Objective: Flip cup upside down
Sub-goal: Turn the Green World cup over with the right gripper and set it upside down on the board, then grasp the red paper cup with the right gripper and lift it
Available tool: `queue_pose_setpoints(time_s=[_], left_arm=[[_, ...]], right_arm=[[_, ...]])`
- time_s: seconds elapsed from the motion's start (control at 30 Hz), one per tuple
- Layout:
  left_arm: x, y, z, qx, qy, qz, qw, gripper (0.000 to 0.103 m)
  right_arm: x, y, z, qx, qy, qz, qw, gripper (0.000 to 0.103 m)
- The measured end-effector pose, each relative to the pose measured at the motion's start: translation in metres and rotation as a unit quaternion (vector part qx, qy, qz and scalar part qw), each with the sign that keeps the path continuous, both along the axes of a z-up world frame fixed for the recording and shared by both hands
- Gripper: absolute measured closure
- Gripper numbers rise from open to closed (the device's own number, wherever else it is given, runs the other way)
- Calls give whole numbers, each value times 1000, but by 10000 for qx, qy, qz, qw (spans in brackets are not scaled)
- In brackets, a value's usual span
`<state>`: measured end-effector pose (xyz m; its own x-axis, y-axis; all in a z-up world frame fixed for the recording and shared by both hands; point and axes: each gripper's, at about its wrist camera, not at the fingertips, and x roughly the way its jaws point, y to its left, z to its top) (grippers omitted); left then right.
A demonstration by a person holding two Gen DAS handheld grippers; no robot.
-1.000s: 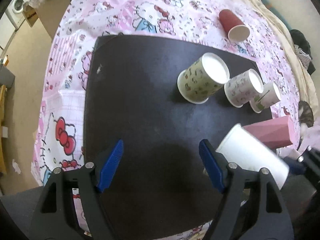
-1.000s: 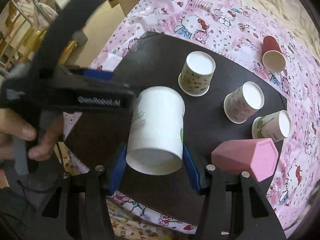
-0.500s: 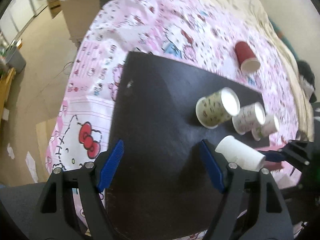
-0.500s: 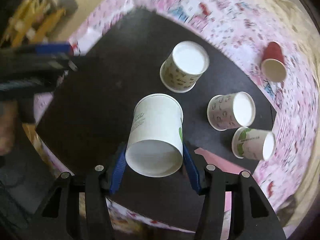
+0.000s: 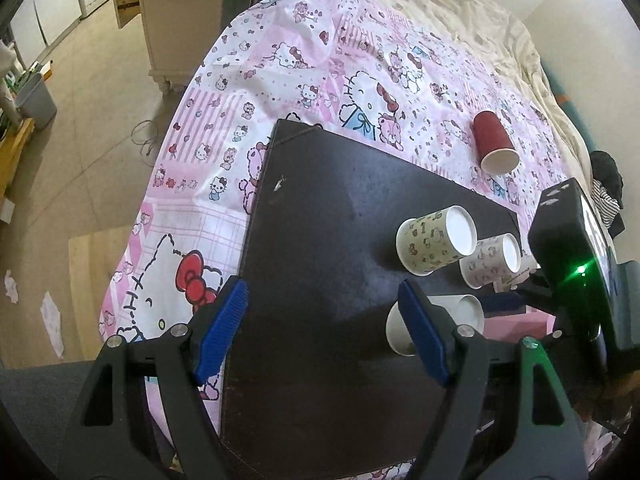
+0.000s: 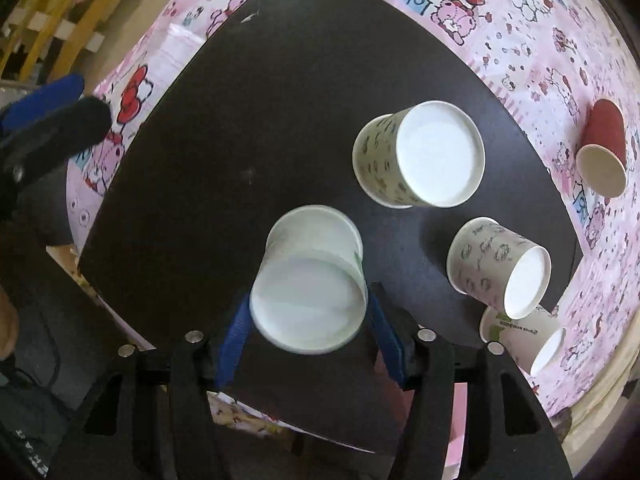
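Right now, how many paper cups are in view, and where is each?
5. White cup between the right tool's opening jaws; large patterned cup, smaller patterned cup and green-print cup on the black mat; red cup on the pink cloth.

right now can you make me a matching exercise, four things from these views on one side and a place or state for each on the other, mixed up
Things:
1. plain white cup
2. red cup
3. left gripper
4. pink block

Places or states:
A. on the patterned cloth, off the black mat
B. jaws apart, nothing between them
C. upside down between the blue pads of the right gripper
D. partly hidden behind the right gripper

Pairs: 1-C, 2-A, 3-B, 4-D
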<state>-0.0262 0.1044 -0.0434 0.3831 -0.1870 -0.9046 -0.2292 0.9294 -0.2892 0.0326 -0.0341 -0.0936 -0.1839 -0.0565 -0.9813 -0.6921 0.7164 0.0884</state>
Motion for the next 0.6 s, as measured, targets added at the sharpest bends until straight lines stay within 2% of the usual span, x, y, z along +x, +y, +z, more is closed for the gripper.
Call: queue_pose_setpoints(time_s=[0.1,0.2,0.3,0.4,0.47,0.6], left_arm=[[0,0,-1,-3,4,11,10000,28],[0,-1,-2,-33,-6,-12,10000,28],[0,-9,-3,-53,-33,-129,9999,28],[0,-19,-2,135,-63,-214,9997,28],[6,-30,0,178,-57,-410,9990,28],[20,-49,8,286,-114,-673,9973,28]], right_arm=[[2,-4,2,130,-38,-34,9999,27],[5,-18,16,480,-136,-277,9984,26],[1,-44,39,1032,-326,-635,9921,26],[-5,-80,58,1615,-573,-1129,9787,26],[-8,-111,72,1942,-813,-1583,9647,26],[3,-167,76,2020,-1316,-2308,9427,26]])
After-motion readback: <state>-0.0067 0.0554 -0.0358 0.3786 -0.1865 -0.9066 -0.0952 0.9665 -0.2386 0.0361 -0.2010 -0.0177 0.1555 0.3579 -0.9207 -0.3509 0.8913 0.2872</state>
